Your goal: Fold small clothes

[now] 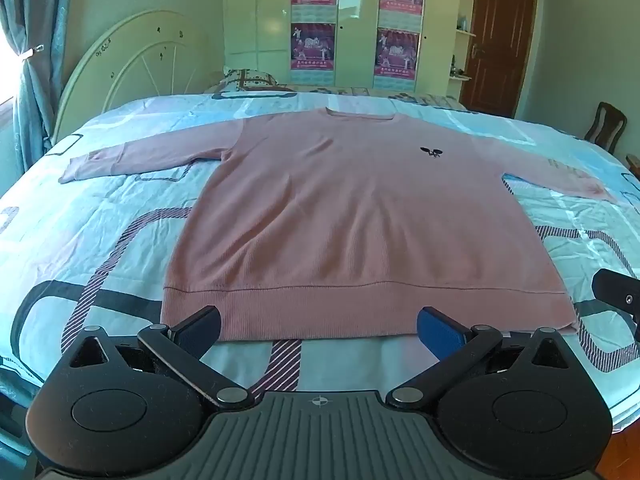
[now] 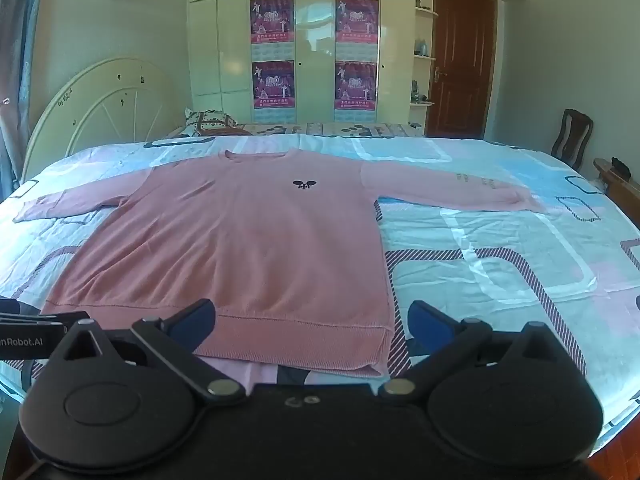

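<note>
With both the left gripper (image 1: 318,330) and right gripper (image 2: 311,322) spread wide over the hem, pinch sweater (image 1: 352,216), flat mid-bed (image 1: 100,216), at its near corners, lifting evenly.

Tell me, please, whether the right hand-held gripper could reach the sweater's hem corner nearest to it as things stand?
Probably yes: the right hand-held gripper is open just short of the pink sweater, whose near right hem corner lies flat on the bed, with nothing between.
</note>
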### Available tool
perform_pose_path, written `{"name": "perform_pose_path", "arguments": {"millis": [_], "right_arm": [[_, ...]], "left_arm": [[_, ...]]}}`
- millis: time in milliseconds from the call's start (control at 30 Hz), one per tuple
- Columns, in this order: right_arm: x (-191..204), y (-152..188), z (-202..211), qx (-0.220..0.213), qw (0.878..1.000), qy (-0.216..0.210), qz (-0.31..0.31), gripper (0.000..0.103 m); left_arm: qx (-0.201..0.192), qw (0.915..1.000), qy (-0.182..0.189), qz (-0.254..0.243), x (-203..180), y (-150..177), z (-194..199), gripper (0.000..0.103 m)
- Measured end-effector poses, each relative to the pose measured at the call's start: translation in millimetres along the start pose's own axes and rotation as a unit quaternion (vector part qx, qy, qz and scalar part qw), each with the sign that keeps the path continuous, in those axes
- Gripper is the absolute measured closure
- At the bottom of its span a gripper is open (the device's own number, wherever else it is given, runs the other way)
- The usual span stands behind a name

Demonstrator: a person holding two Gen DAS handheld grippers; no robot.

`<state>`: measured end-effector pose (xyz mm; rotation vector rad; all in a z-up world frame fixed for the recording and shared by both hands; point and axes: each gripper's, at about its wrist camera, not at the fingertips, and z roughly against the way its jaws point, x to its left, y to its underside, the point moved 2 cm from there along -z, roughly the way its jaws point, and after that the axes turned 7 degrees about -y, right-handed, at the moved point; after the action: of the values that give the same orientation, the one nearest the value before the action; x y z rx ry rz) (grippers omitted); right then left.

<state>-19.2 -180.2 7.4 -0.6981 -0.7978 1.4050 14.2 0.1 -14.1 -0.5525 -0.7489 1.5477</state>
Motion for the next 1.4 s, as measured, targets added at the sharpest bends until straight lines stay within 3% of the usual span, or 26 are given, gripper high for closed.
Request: {"name": "perform_pose_path", "arguments": {"millis": [1400], "right_arm": [[-5.5, -2.7, 1.8, -0.006, 1.0, -0.001, -0.005, 0.001]], "left_arm": [[0.0, 0.9999, -0.015, -0.004, -3.1, 0.4, -1.3, 0.0]]}}
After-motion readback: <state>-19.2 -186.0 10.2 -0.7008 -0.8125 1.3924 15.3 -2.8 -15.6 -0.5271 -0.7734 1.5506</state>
